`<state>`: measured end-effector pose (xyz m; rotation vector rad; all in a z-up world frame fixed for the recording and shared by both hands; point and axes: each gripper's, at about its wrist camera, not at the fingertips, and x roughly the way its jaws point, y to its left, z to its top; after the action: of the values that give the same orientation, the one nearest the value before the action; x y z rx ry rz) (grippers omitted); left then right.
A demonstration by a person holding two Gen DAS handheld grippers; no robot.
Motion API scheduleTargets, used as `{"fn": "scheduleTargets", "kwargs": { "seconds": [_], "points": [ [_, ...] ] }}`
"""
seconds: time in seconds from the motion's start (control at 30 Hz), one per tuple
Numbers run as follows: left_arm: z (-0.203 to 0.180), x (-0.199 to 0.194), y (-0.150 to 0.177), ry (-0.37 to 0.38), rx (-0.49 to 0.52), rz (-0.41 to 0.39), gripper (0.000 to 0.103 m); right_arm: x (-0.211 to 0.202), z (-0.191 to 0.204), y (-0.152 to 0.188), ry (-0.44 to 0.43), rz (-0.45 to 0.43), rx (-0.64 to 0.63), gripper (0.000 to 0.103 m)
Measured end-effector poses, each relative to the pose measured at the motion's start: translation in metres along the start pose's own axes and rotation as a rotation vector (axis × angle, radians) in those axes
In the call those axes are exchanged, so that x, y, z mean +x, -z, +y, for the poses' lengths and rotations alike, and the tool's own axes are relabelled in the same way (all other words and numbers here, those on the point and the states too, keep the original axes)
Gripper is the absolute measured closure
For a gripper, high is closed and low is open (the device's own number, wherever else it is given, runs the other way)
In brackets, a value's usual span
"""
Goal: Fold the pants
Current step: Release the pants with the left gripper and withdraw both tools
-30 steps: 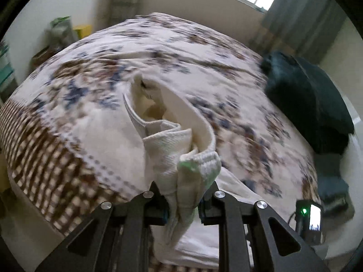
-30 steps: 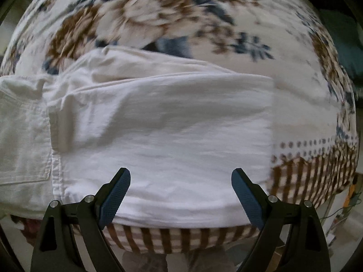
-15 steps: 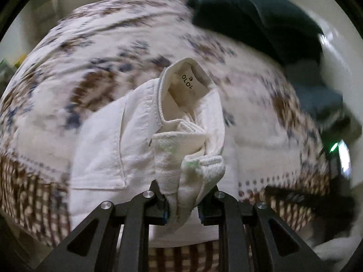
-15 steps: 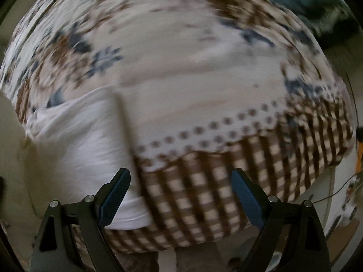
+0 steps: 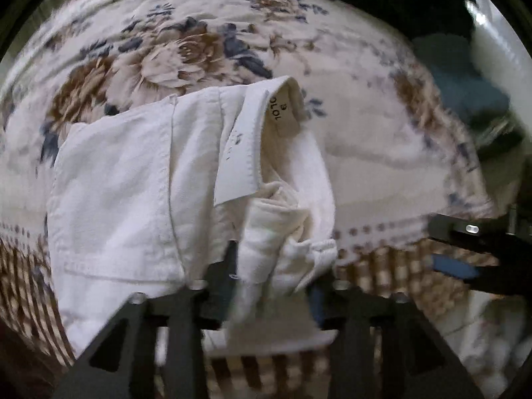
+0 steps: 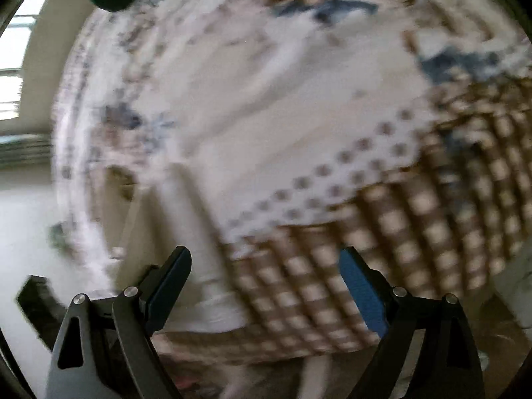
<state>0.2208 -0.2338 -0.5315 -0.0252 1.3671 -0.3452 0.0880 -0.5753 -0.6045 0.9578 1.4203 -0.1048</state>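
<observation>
Left wrist view: my left tongs are closed on a bunched fold of the white pants, near the waistband; the cloth rises straight out from between the tips. The rest of the pants lies ahead and to the left on the bed, folded over, pocket panel flat, the waistband label turned up. Their long axis seems to run away from me and leftward, though the far end is hard to follow. The right tongs show at the right edge, apart from the cloth, so the left hand is the one on the garment. The bedspread is floral with a checked border along the near edge; a dark heap lies at the far right.

Right wrist view: heavily blurred. The right tongs are wide open and hold nothing. The checked border of the bed sits between and beyond the tips; a pale strip of pants lies near the left finger, just ahead. A bright window shows at far left. I judge that the right hand must go left to reach the cloth.
</observation>
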Motion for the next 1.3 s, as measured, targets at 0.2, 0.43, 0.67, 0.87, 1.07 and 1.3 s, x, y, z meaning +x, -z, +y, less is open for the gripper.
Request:
{"fn": "scheduleTargets", "kwargs": {
  "seconds": [0.2,0.43,0.67,0.87,1.07,1.3],
  "points": [
    [0.032,-0.062,0.004,0.085,-0.061,-0.074,0.016,0.015,0.050,0.000,-0.207,0.107,-0.097,0.010],
    [0.120,-0.083,0.009,-0.068,-0.280,-0.112,0.008,0.096,0.091,-0.005,-0.201,0.203,-0.142,0.016],
    [0.208,-0.066,0.020,-0.108,-0.524,-0.057,0.008,0.108,0.130,0.029,0.053,0.056,-0.375,0.086],
    [0.212,-0.057,-0.003,-0.128,-0.499,-0.065,0.008,0.032,0.114,0.043,0.075,-0.067,-0.292,0.088],
    [0.184,-0.012,-0.037,-0.009,-0.420,0.005,0.008,0.014,0.055,0.009,0.179,-0.032,-0.109,0.087],
    [0.154,0.048,-0.093,0.047,-0.338,0.067,0.020,0.019,0.031,-0.019,0.112,0.001,-0.021,0.054]
  ]
}}
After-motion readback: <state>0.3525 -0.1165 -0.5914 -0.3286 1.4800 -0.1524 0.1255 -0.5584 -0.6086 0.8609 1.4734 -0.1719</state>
